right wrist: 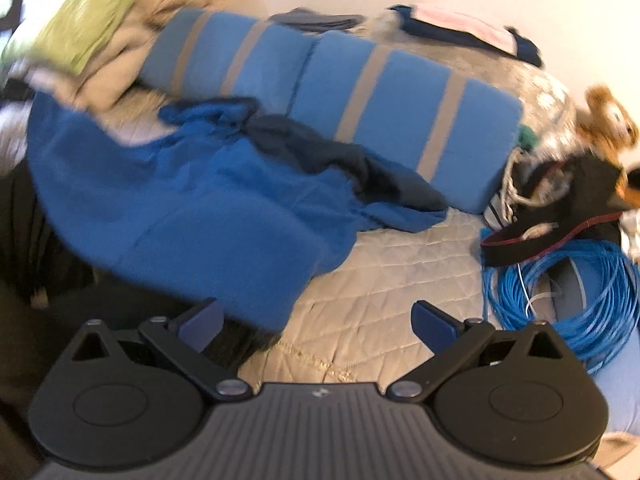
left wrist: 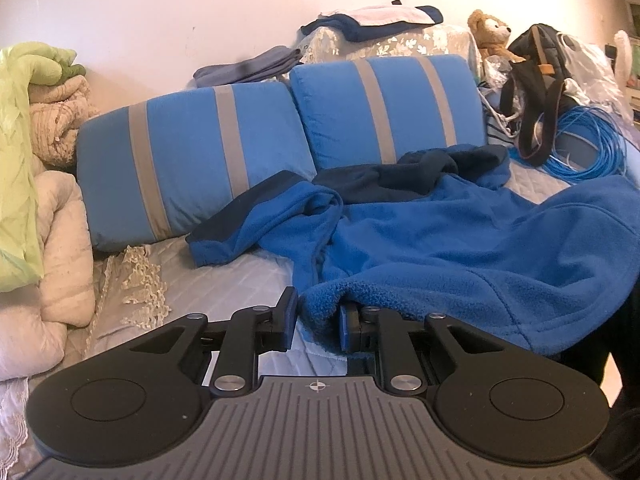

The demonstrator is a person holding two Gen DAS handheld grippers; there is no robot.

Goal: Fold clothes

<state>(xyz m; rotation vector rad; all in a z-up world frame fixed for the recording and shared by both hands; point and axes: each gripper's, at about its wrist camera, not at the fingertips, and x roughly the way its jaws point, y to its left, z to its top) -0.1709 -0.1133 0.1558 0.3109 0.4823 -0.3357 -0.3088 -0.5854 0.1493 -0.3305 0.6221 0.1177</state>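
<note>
Item: blue fleece [left wrist: 440, 240], one garment, unfolded. Location: spread crumpled across the quilted sofa seat [right wrist: 392, 272], in front of two striped cushions [left wrist: 280, 128]; dark collar or lining bunched at the cushions, one sleeve [left wrist: 256, 224] thrown out to the side, near hem hanging over the seat's front edge. Left gripper [left wrist: 316, 320]: jaws narrow, pinched on a fold of the fleece's near edge. Right gripper [right wrist: 316, 320]: jaws wide, nothing between them, above bare seat just beside the fleece's other near corner; this view is blurred. Adjacent: coil of blue cable [right wrist: 568, 296], black bag [left wrist: 536, 80], teddy bear [left wrist: 490, 34], folded items [left wrist: 376, 18] on the sofa back. Progress: early. One edge is gripped; no fold appears made. Remaining: second corner to be taken, garment to be flattened, sleeves turned in, body folded.
</note>
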